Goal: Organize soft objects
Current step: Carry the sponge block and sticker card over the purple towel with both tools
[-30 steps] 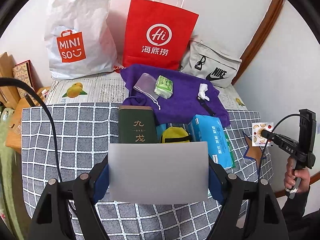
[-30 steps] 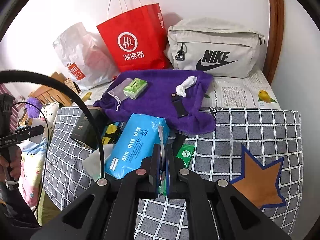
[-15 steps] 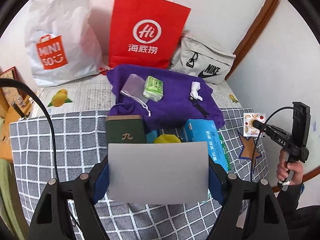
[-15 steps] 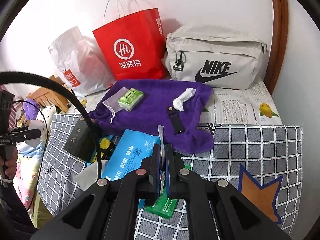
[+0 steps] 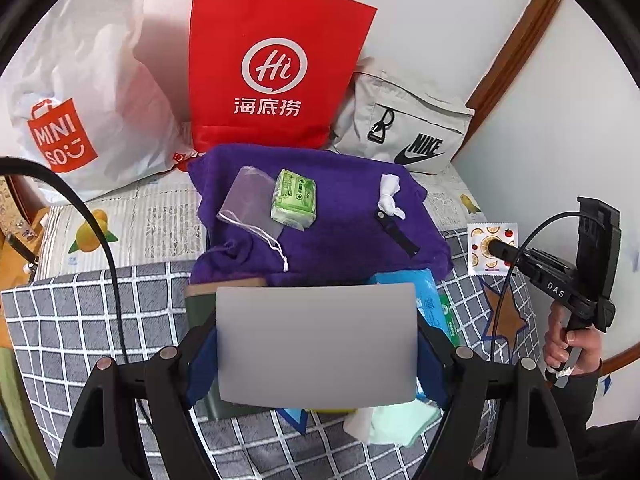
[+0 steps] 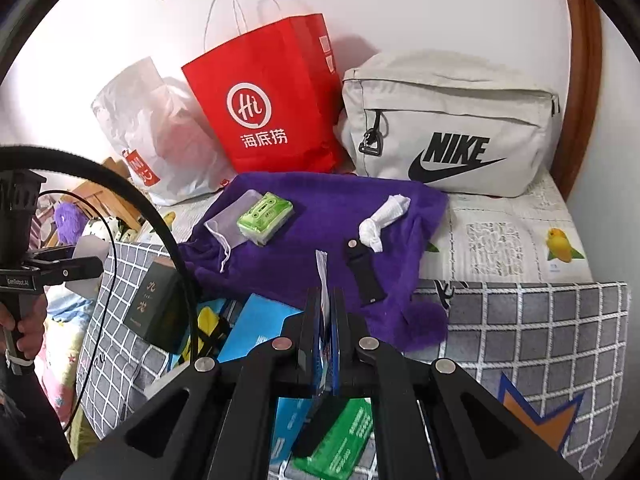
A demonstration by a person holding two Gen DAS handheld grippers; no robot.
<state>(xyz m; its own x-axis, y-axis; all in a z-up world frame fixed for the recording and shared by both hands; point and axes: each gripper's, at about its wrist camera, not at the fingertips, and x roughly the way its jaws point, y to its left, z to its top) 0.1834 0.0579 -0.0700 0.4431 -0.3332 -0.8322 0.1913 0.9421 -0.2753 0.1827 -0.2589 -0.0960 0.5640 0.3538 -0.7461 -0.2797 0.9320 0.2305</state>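
Right hand-held gripper (image 6: 325,312) pinches a thin sachet (image 6: 322,276); left hand-held gripper (image 5: 316,344) clamps a grey sheet (image 5: 316,344)

A: Where is the left claw (image 5: 316,360)?
B: At 6 o'clock in its own camera, fingers spread wide with a flat grey card filling the gap between them; whether they press on it is not clear. In the other camera it sits at 9 o'clock, with the left hand (image 6: 24,328) wrapped round its handle.

A: And the right claw (image 6: 326,344)?
B: At 6 o'clock, jaws nearly together, pinching a thin packet. The right hand (image 5: 570,344) grips its handle at 4 o'clock.
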